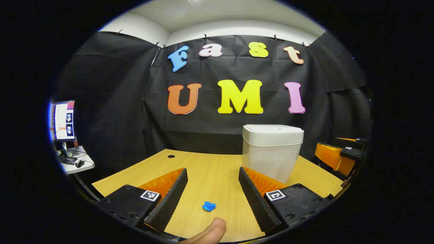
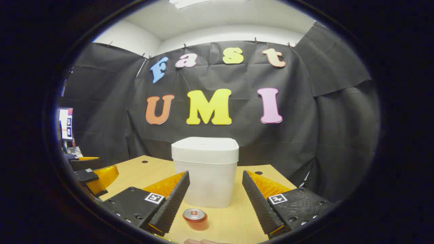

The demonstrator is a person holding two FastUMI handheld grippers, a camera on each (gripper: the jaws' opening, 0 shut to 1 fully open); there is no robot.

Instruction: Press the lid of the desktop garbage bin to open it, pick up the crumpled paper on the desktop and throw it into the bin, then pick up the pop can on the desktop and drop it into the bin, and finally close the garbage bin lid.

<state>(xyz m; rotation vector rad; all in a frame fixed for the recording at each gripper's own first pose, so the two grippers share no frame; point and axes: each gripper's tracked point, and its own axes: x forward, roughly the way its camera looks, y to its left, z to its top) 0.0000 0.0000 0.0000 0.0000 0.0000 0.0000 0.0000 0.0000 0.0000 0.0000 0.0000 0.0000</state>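
On counter (image 1: pixel 210 169), white garbage bin (image 2: pixel 205 169) is stood with lid (image 2: pixel 205 145) closed. Left gripper (image 1: pixel 212 189) is held wide apart, empty; blue crumpled paper (image 1: pixel 209 206) is seen between its fingers. Right gripper (image 2: pixel 215 195) is also spread, empty; pop can (image 2: pixel 195 218) is stood upright just before bin.

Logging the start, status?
Both claws open, empty. Bin lid shut. Blue paper, can on desk. Nothing blocking.
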